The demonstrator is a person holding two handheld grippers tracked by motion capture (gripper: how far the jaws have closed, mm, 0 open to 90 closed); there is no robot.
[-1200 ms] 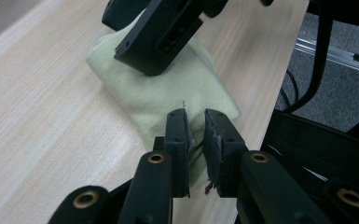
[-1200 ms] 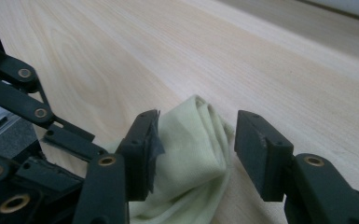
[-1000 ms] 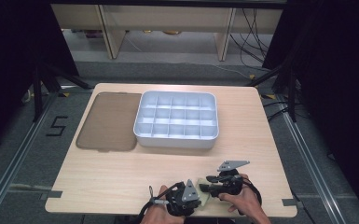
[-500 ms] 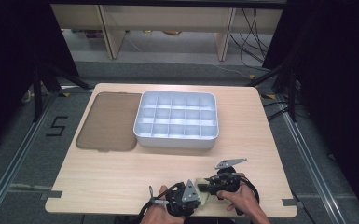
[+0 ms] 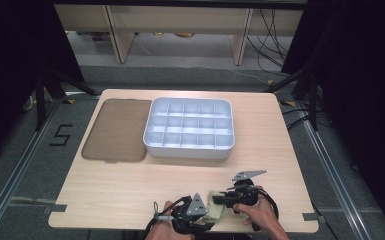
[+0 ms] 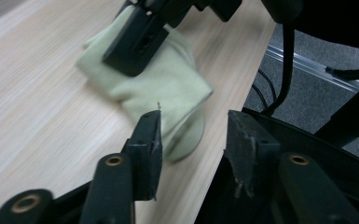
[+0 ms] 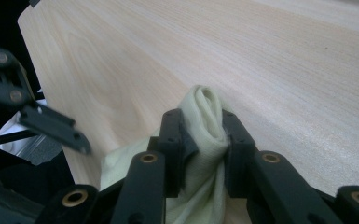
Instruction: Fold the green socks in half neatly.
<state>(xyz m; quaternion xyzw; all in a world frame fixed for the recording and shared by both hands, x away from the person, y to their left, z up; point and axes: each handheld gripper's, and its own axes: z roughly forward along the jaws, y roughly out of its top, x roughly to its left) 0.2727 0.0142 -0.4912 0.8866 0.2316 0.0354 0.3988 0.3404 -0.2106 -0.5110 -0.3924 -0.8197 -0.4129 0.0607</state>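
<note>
I have both claws down at the near edge of the worktop, close together, working a pale yellow-green cloth that lies bunched between them.

My right claw is clamped on the cloth: in the right gripper view a fold of it stands up squeezed between the two pads, with the rest spilling down under the jaws toward me. Those jaws have just been closing, and the fabric is plainly pinched. In the high view the right claw points leftward into the cloth, with the hand wrapped round its body.

My left claw stands apart. Its jaws have just been opening, and in the left gripper view the rounded end of the cloth lies just ahead of the gap, beside the left pad; the pads do not press on it. Farther along, the right claw's black jaw sits on top of the cloth. In the high view the left claw sits right at the worktop's edge, touching or nearly touching the cloth; I cannot tell which.

Well away from all this, at the far middle of the worktop, stands a white tray with many compartments, and just left of it a flat brown lid lies on the wood.
</note>
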